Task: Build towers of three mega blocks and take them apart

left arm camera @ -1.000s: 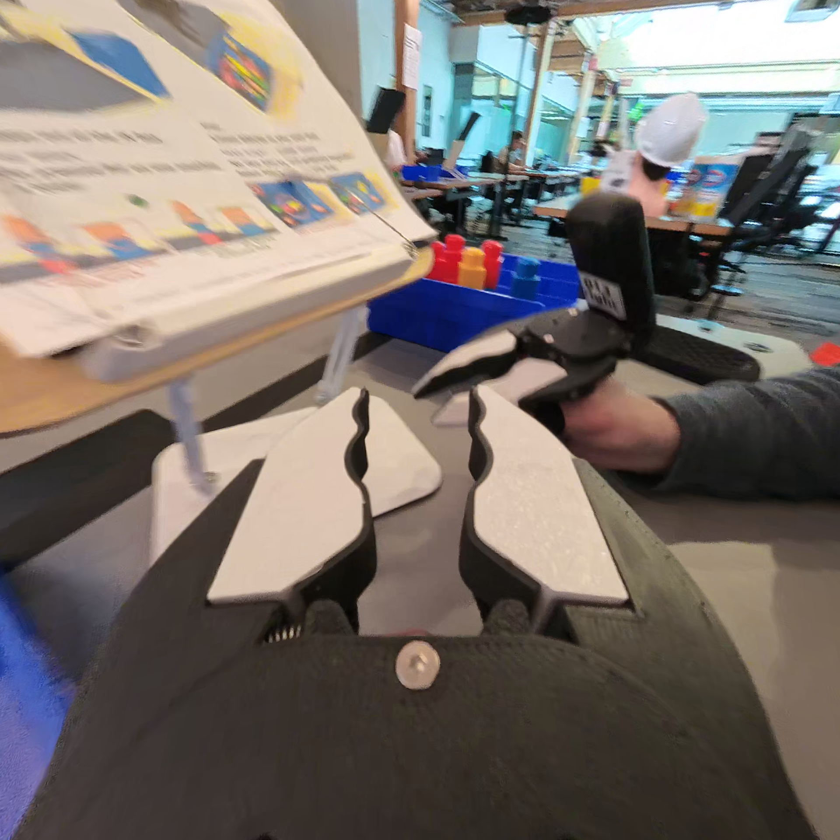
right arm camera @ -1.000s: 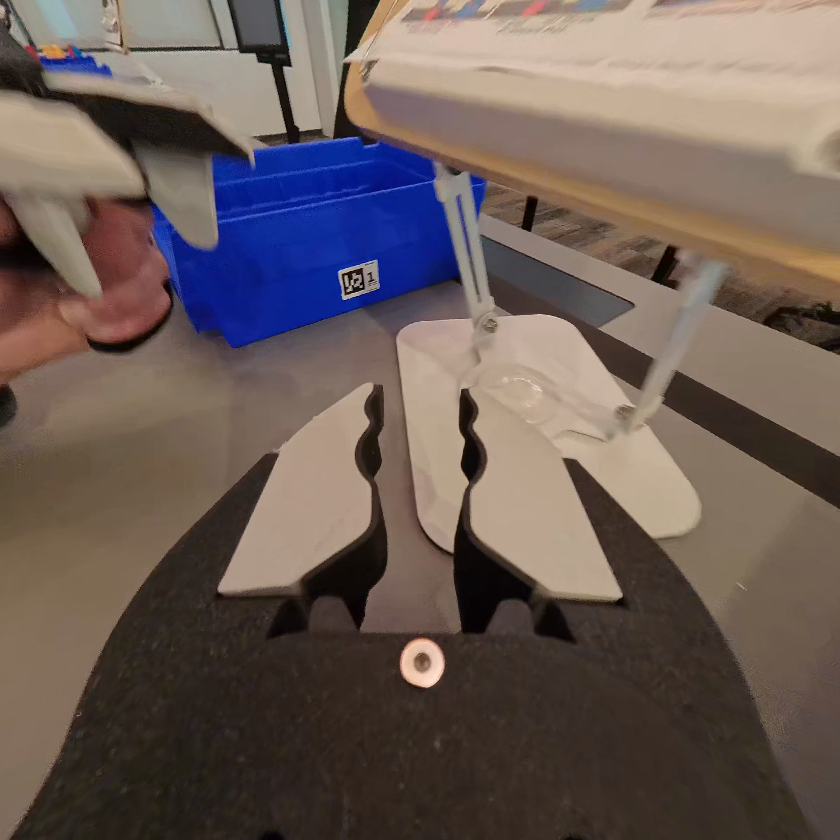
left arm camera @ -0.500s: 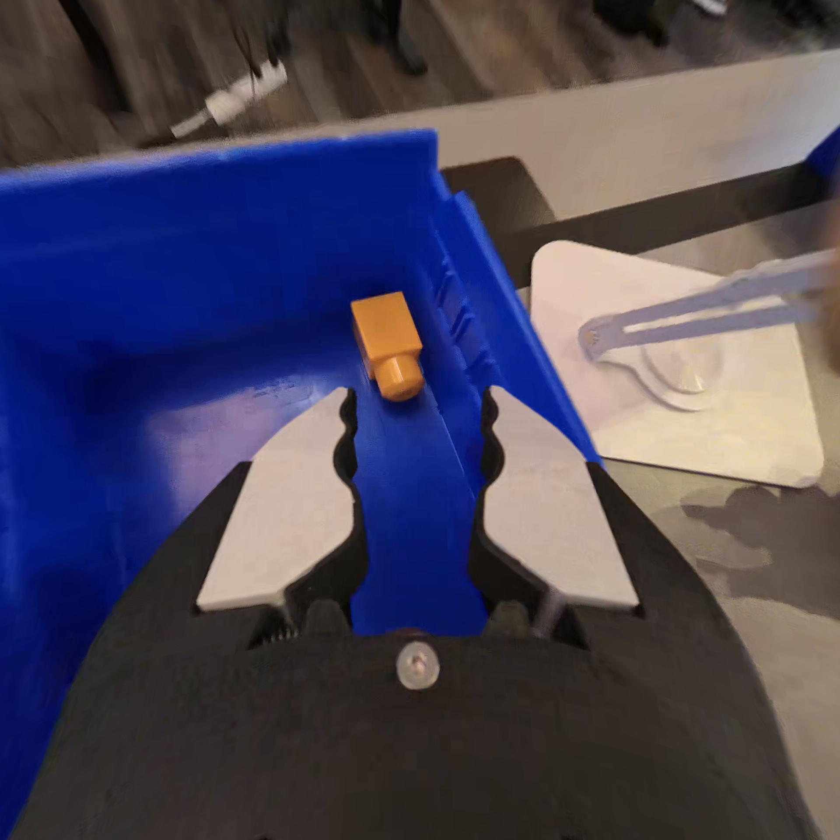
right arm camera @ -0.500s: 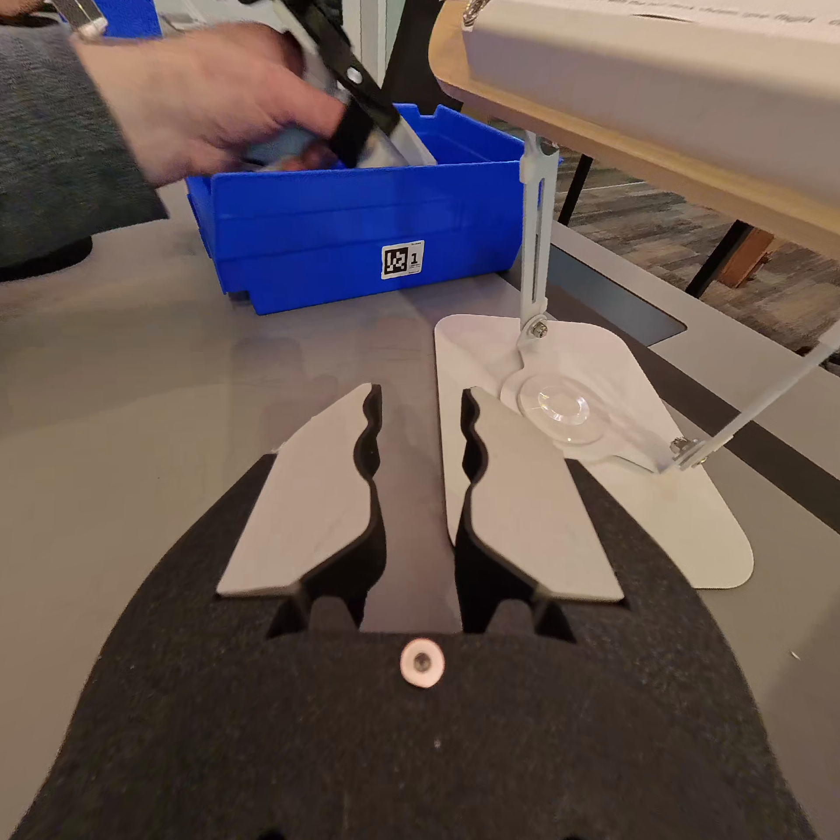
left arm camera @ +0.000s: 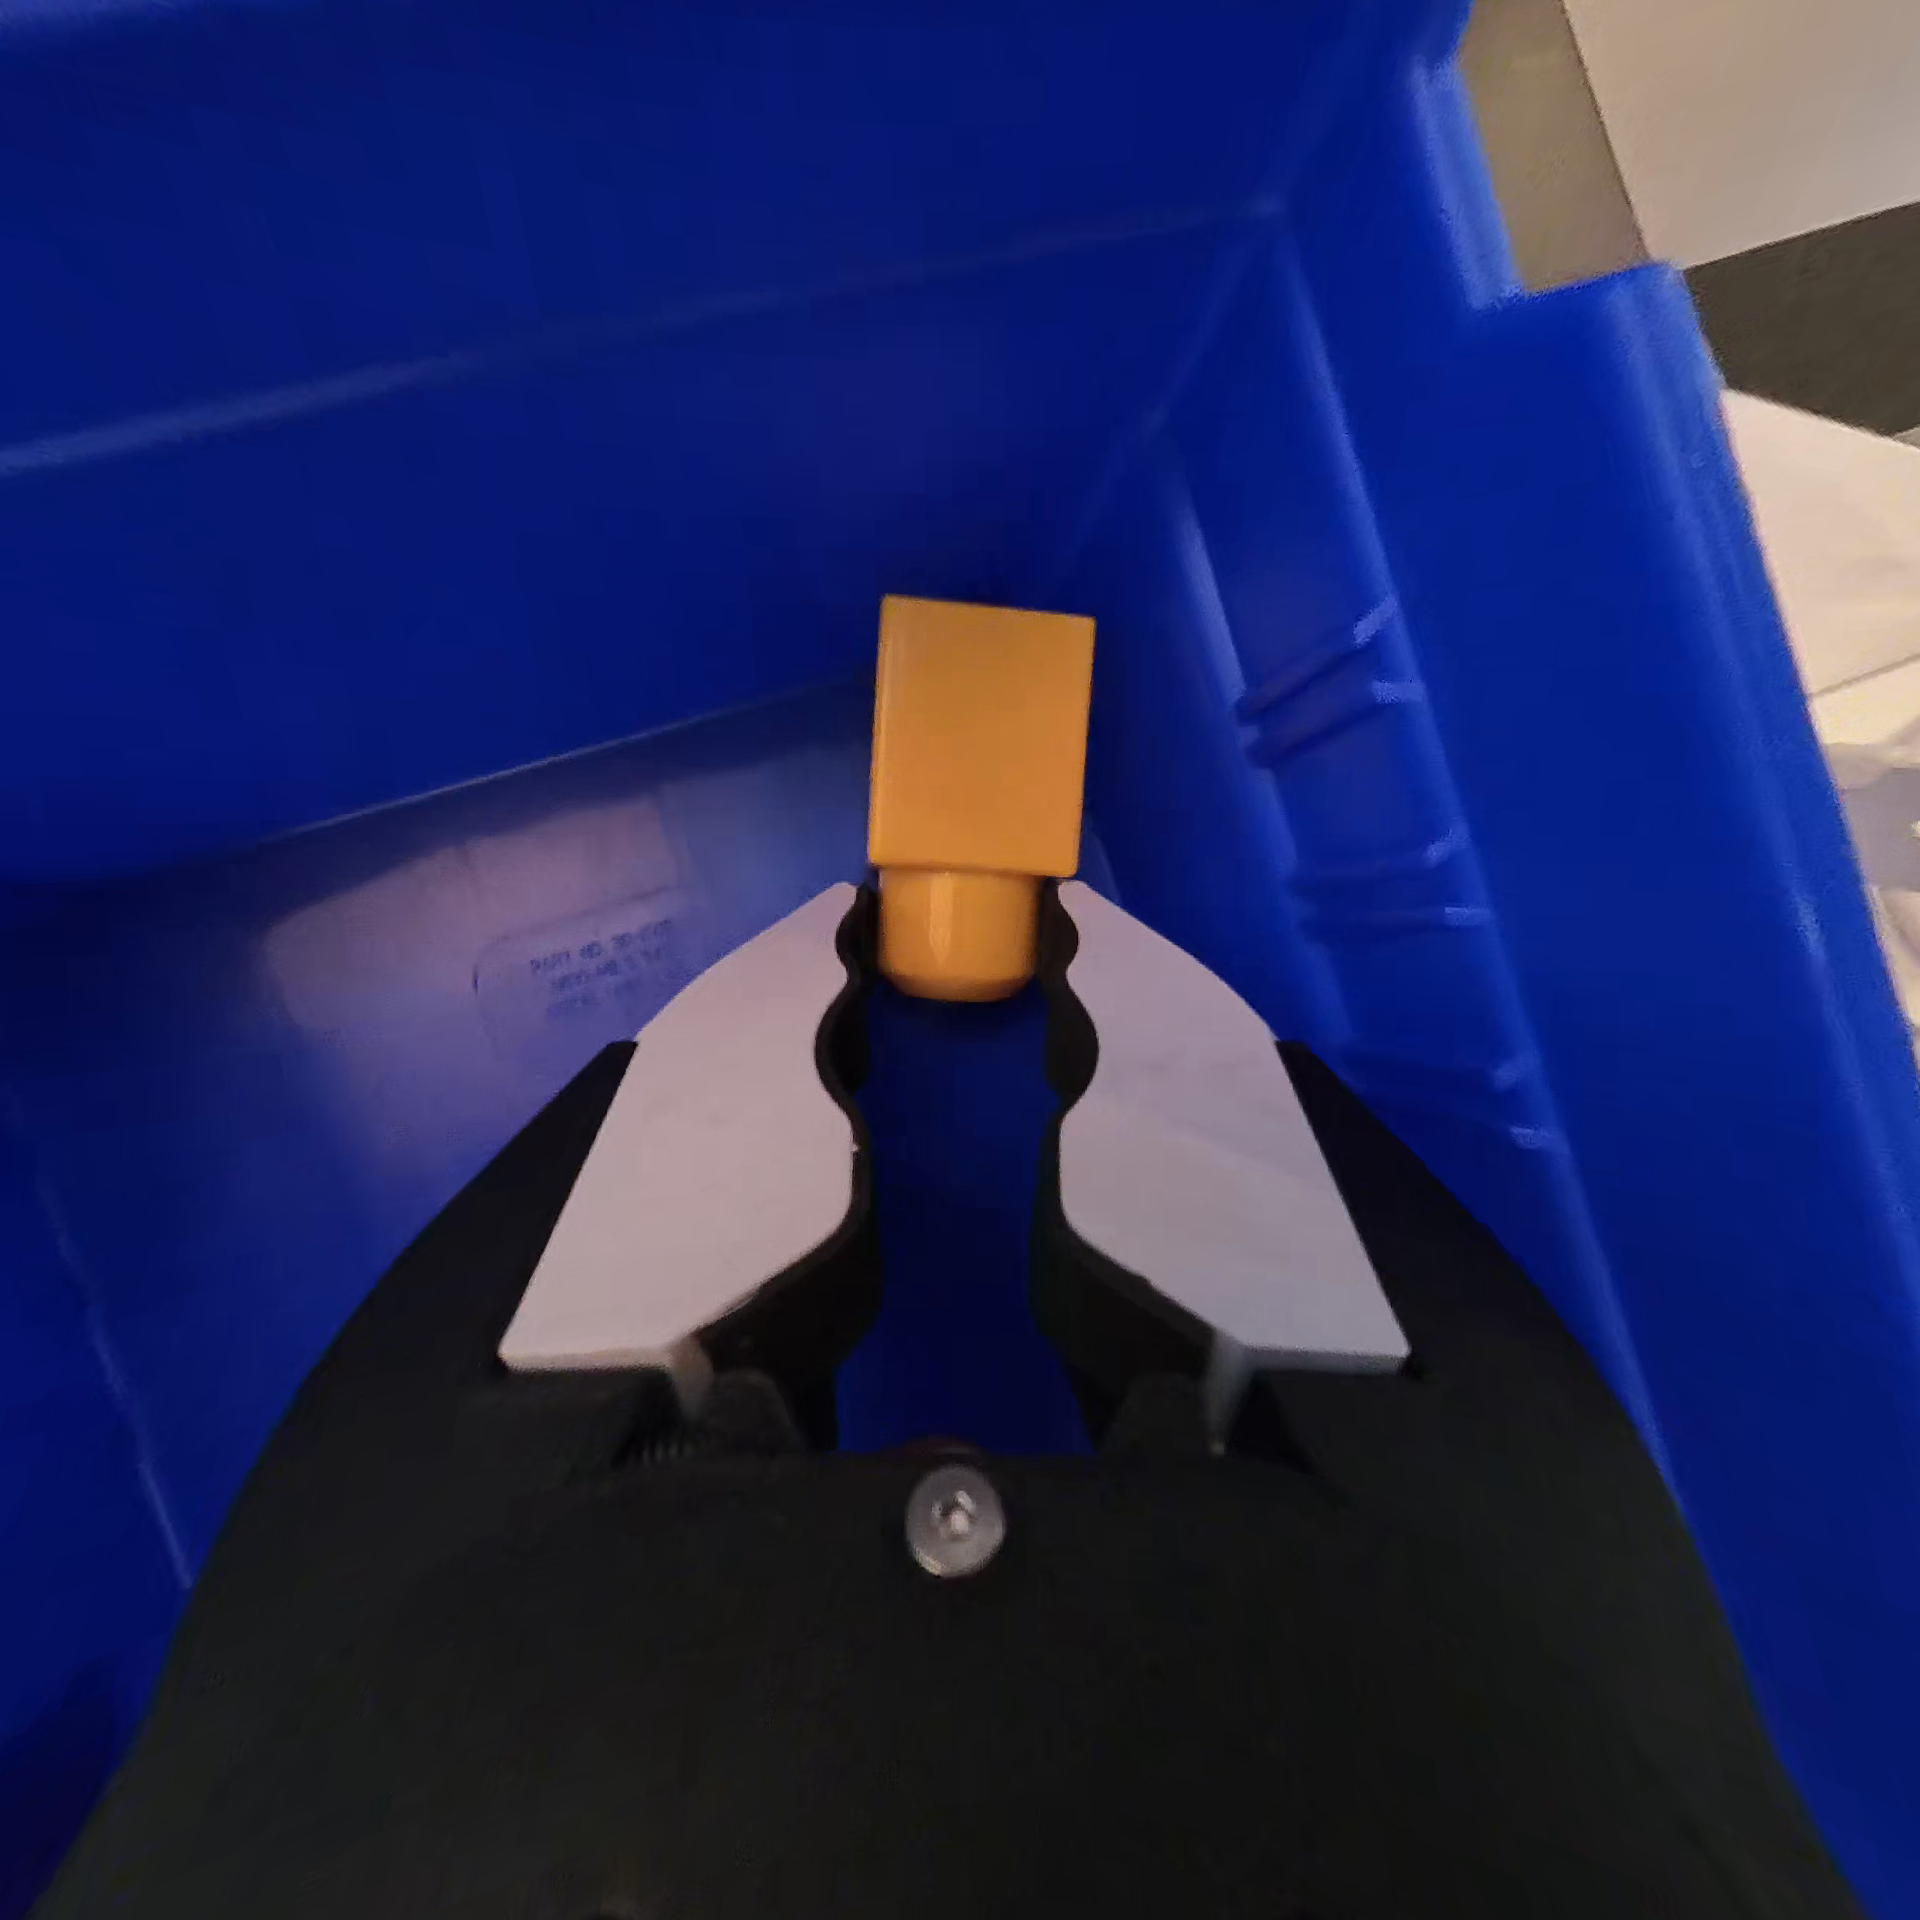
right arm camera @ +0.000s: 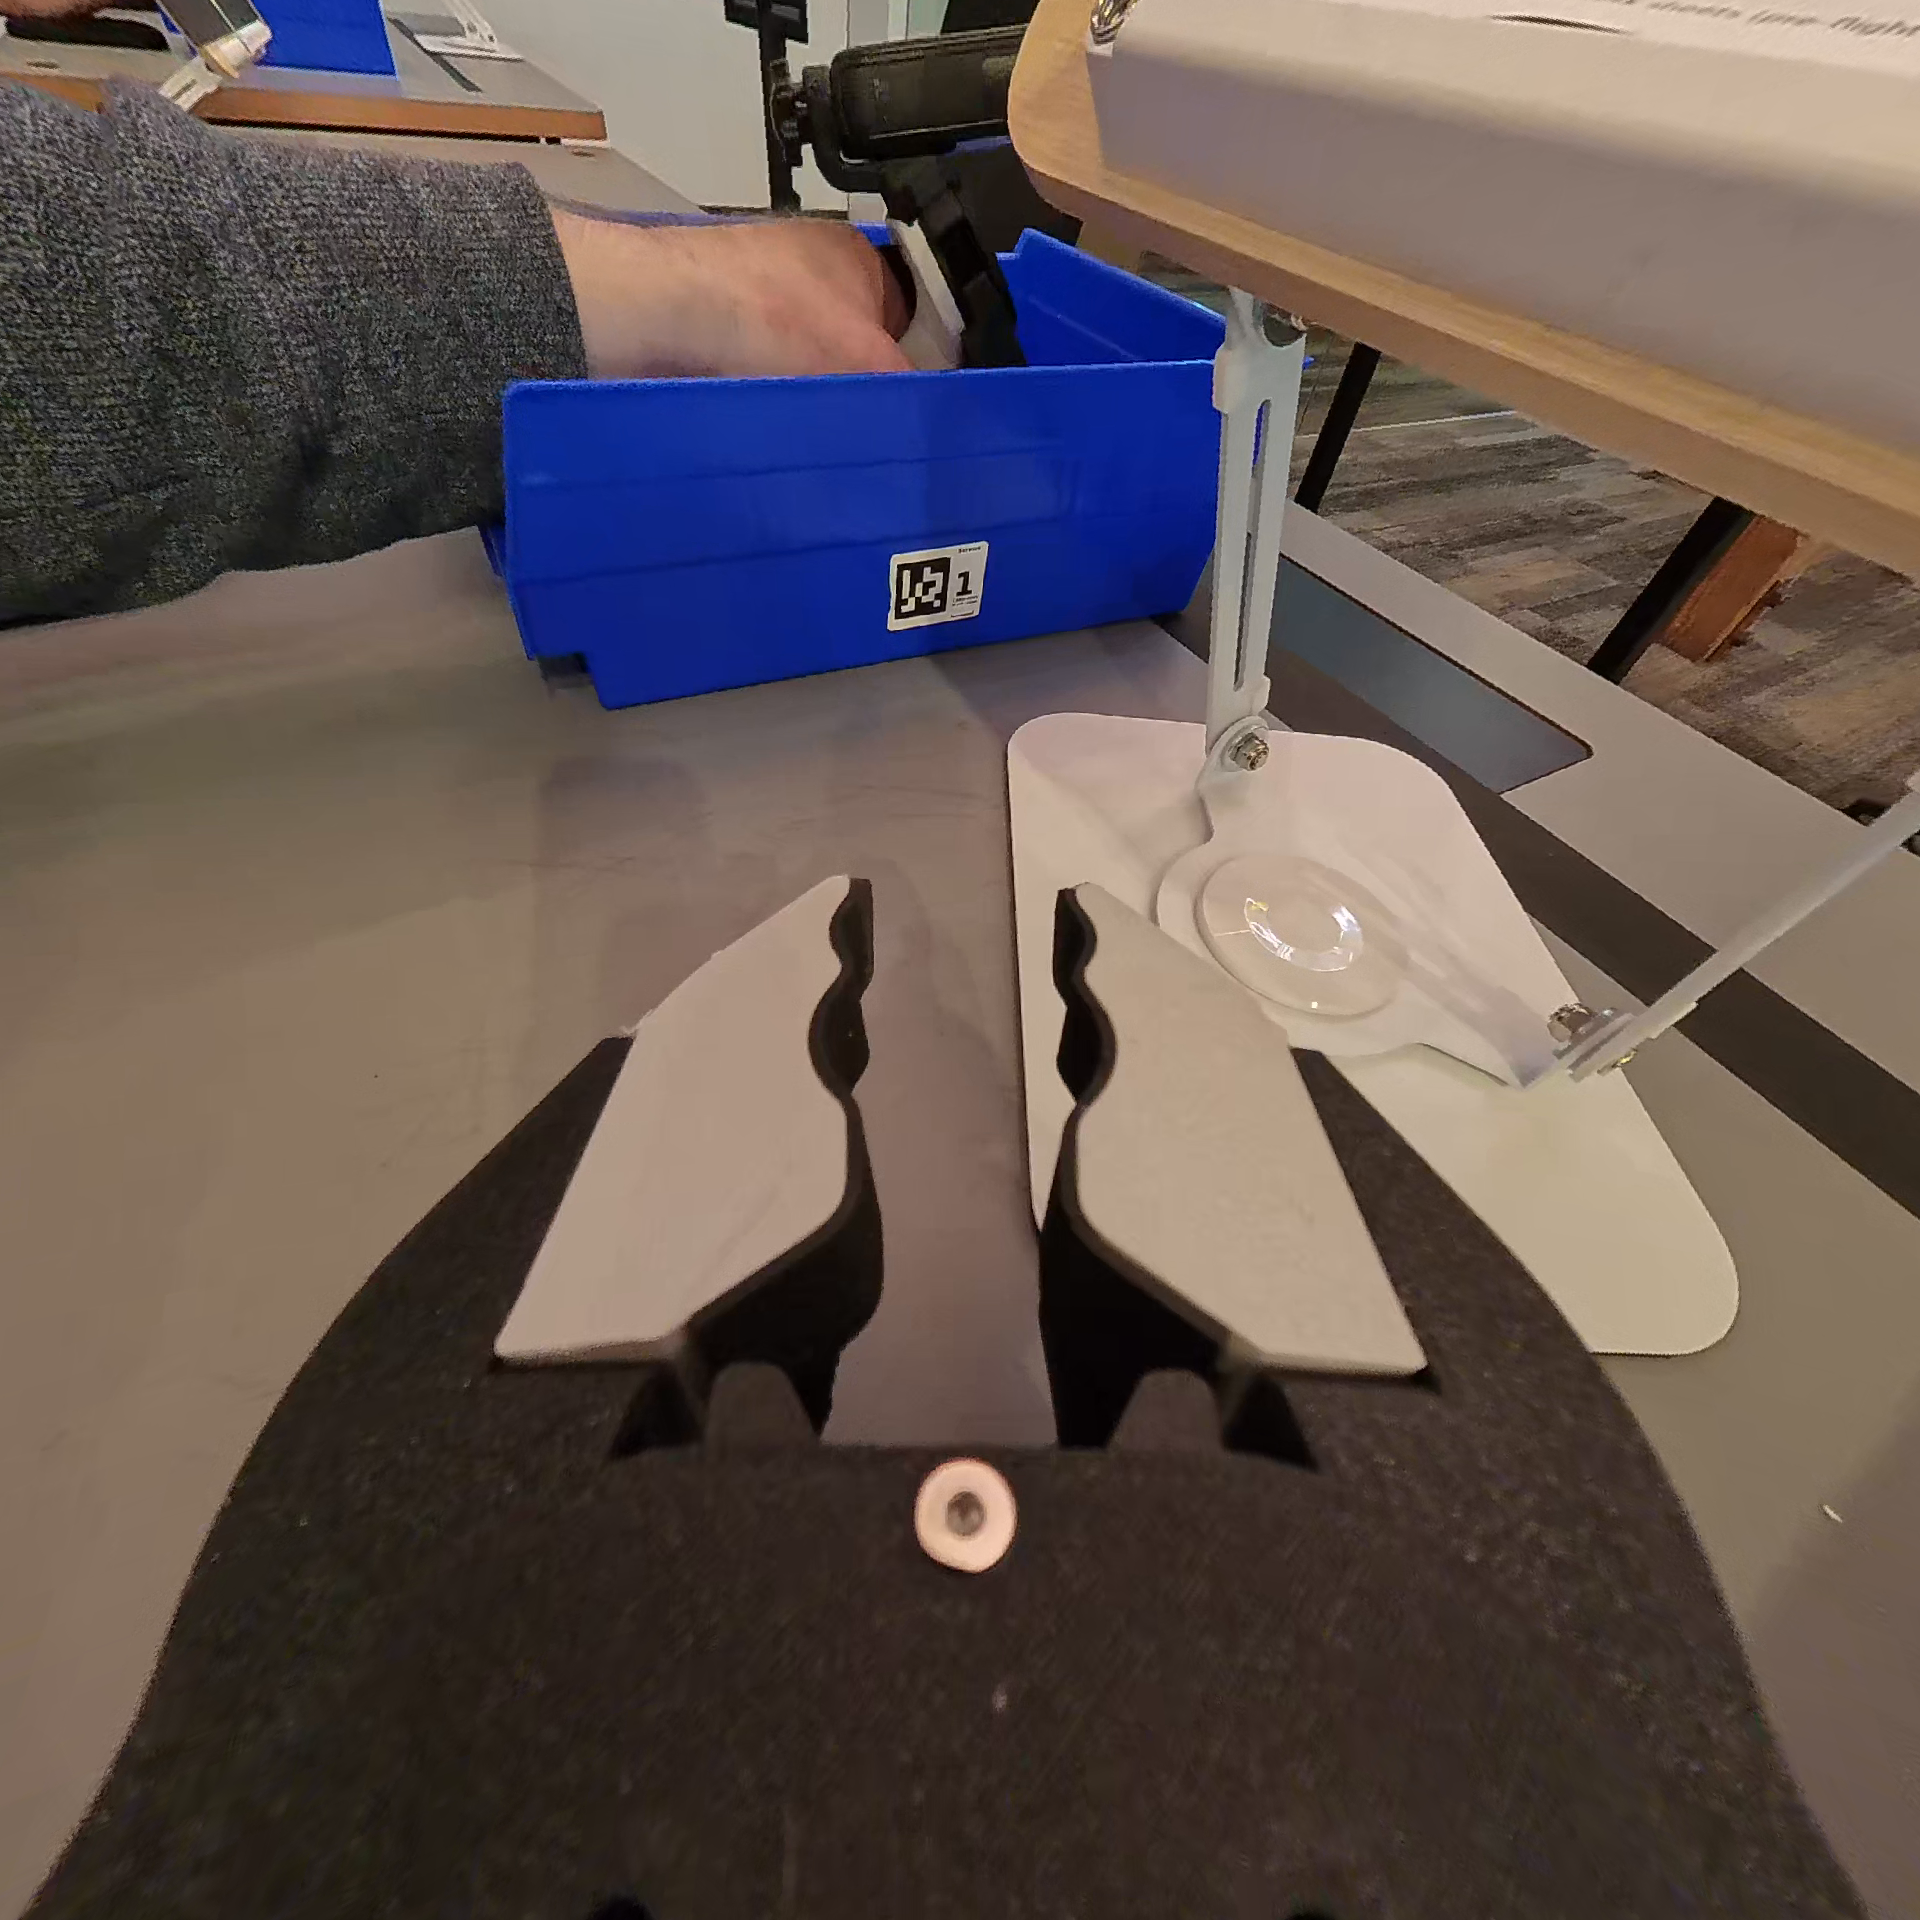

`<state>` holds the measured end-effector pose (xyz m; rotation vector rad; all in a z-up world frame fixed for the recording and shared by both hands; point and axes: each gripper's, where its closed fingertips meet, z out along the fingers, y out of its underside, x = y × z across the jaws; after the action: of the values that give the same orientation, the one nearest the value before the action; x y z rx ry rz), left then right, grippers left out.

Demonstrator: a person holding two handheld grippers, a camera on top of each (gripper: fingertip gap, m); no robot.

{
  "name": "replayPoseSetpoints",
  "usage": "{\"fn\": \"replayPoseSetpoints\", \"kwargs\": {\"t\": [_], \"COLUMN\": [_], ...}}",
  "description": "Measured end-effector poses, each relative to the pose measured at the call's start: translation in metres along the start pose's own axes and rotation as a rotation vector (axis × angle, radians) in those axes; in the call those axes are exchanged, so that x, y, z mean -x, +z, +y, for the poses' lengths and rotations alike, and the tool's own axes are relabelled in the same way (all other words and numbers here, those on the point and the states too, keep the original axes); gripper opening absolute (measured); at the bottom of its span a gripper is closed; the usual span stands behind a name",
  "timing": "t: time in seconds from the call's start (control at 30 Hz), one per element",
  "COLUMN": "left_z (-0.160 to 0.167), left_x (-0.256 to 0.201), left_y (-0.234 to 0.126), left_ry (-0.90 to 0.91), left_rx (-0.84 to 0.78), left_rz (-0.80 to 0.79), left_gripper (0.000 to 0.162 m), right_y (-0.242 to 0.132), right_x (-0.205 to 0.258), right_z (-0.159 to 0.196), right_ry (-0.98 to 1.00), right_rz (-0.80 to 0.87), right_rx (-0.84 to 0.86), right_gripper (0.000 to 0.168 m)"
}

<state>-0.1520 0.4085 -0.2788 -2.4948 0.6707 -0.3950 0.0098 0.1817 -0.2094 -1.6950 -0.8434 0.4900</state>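
An orange mega block lies on its side on the floor of a blue bin, near the bin's right wall, its stud pointing at me. My left gripper is down inside the bin, its fingertips closed against both sides of the stud. In the right wrist view the bin stands on the grey table with a hand and the left gripper's black body reaching into it. My right gripper is open and empty, low over the table in front of the bin.
A white stand base with metal struts lies on the table to the right of my right gripper. Its wooden board, carrying papers, overhangs the upper right. A grey sleeve crosses the left side. The table edge and floor are at far right.
My left gripper swung from the table into the blue bin, moved up to the orange block and narrowed its jaws onto the stud. My right gripper has stayed open and shifted only slightly.
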Motion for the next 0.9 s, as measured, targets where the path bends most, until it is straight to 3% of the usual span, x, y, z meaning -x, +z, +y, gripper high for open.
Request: {"fn": "replayPoseSetpoints", "kwargs": {"t": [0.3,0.53,0.67,0.9], "left_z": [0.017,0.050,0.070,0.095], "left_x": [-0.001,-0.015,-0.022,-0.084], "left_y": [-0.036,-0.105,-0.153,-0.205], "left_ry": [0.133,0.328,0.503,0.714], "left_rx": [0.048,0.091,0.126,0.151], "left_rz": [-0.030,-0.099,-0.243,-0.297], "left_gripper": [0.029,0.029,0.029,0.029], "right_y": [0.000,0.000,-0.002,-0.003], "right_x": [0.003,0.007,0.015,0.047], "right_z": [0.001,0.000,-0.005,-0.015], "right_ry": [-0.012,-0.038,-0.064,-0.149], "right_rz": [-0.010,-0.021,-0.048,-0.134], "right_rx": [0.005,-0.002,-0.038,-0.088], "right_gripper": [0.034,0.038,0.039,0.044]}}
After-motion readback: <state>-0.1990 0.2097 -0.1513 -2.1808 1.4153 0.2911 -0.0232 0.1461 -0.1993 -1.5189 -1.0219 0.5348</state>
